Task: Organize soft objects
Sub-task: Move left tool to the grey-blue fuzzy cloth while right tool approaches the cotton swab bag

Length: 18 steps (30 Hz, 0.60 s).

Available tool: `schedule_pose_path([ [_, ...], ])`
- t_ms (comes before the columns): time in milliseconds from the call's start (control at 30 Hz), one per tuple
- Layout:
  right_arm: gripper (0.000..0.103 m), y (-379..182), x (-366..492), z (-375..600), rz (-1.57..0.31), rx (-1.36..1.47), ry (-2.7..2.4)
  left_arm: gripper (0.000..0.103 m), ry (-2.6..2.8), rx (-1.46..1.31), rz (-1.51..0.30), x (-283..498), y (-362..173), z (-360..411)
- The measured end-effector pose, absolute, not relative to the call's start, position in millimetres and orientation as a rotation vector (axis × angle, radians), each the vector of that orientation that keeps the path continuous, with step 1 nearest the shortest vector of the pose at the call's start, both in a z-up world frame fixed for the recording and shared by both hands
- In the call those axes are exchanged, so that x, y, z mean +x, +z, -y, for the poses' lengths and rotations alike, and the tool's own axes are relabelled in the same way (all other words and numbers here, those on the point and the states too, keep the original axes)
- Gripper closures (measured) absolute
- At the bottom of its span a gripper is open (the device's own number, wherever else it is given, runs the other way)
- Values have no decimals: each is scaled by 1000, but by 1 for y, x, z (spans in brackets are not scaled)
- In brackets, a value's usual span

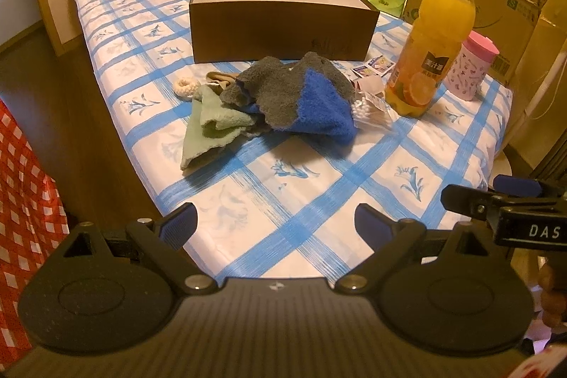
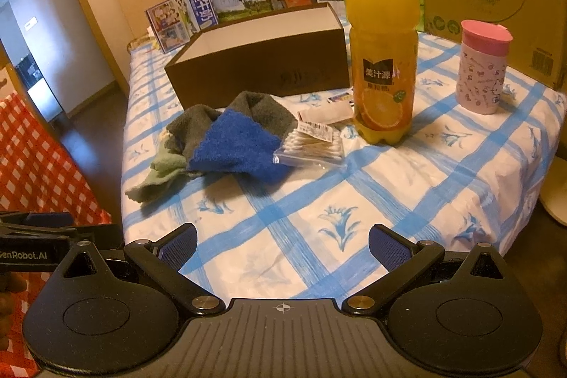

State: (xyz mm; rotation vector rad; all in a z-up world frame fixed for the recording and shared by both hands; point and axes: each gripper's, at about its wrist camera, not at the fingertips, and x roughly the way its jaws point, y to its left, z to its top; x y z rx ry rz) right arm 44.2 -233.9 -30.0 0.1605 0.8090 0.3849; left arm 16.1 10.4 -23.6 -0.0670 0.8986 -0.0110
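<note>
Blue-checked tablecloth (image 1: 283, 186) fills the left wrist view, where the left gripper (image 1: 275, 222) hovers wide apart and empty. Ahead, a grey-and-blue towel (image 1: 301, 91) lies heaped on a green cloth (image 1: 209, 126), just before the open brown box (image 1: 280, 23).

From the right wrist view, the right gripper (image 2: 282, 243) also gapes wide, empty; a cotton swab pack (image 2: 312, 147) touches the towel, near the juice bottle (image 2: 382, 41).
</note>
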Motion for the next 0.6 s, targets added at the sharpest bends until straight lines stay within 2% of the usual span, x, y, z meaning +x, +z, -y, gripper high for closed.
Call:
schedule_pose_path([
  [367,1,-45,64,230,-748,110,389,15,1,-96,-882,38,-36,-28],
  [600,10,-59,87,224,-710,16,392,20,6,-114,-866,57,-45,-39],
])
